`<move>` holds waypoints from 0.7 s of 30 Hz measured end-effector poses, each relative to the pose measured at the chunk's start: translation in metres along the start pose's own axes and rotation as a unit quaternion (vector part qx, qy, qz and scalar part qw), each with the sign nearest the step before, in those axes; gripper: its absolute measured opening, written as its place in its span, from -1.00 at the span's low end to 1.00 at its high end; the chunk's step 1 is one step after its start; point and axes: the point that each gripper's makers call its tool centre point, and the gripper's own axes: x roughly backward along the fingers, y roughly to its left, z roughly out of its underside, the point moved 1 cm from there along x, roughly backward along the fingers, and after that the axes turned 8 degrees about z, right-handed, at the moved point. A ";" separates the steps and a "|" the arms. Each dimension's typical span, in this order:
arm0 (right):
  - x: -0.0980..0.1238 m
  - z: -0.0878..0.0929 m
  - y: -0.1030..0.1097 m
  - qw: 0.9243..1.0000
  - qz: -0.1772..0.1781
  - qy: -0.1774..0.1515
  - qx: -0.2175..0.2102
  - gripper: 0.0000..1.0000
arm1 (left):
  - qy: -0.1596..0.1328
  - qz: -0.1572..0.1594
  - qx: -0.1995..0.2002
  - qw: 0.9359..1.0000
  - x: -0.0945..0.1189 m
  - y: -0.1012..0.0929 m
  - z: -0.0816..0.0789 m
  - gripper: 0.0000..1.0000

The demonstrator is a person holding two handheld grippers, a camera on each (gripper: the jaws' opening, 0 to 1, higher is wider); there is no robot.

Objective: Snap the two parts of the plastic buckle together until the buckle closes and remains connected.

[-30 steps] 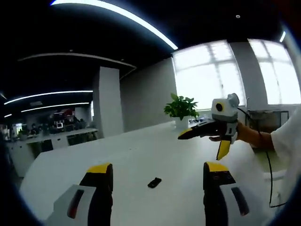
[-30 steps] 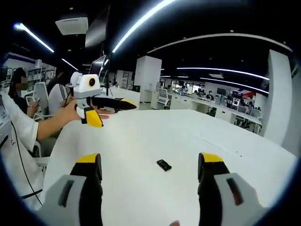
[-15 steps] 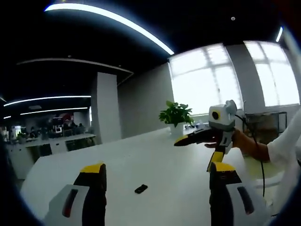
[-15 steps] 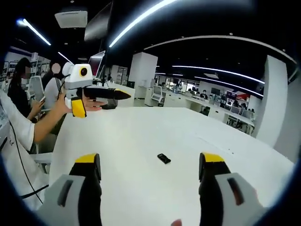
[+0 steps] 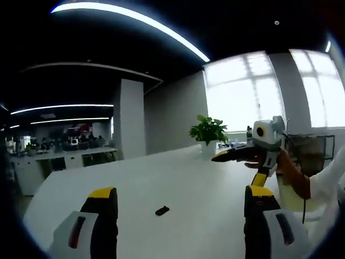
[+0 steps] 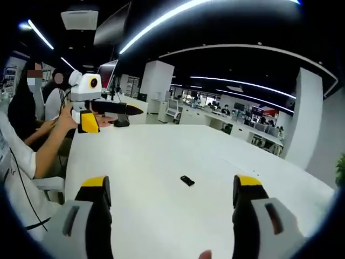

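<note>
A small black plastic buckle (image 5: 161, 210) lies flat on the white table (image 5: 135, 183), ahead of my left gripper (image 5: 181, 194), which is open and holds nothing. The buckle is too small to tell its two parts apart. The right gripper (image 5: 245, 154) hovers above the table at the right of the left gripper view, held by a hand. In the right gripper view the buckle (image 6: 187, 180) lies between and beyond the open, empty jaws of my right gripper (image 6: 172, 184). The left gripper (image 6: 105, 108) hangs over the table's far left edge there.
A potted plant (image 5: 209, 131) stands at the table's far end by the windows. Seated people (image 6: 32, 102) are beside the table's left edge in the right gripper view. Office desks (image 6: 242, 121) line the background. The table (image 6: 161, 156) spreads wide around the buckle.
Both views have shifted a little with the hands. The buckle lies in the same spot on the table. Both grippers stay open and apart from it.
</note>
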 end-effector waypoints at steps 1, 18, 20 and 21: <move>0.001 0.001 0.001 1.000 0.002 0.001 0.001 0.88 | -0.001 0.003 0.003 1.000 0.001 -0.002 0.001 0.98; 0.017 0.023 0.010 0.996 0.074 0.002 -0.040 0.84 | 0.015 -0.070 0.055 0.996 0.032 -0.006 0.050 0.93; 0.020 0.025 0.010 0.995 0.083 -0.006 -0.060 0.84 | 0.018 -0.080 0.067 0.994 0.036 -0.007 0.057 0.95; 0.021 0.027 0.009 0.994 0.088 -0.005 -0.065 0.84 | 0.016 -0.085 0.070 0.994 0.038 -0.008 0.059 0.96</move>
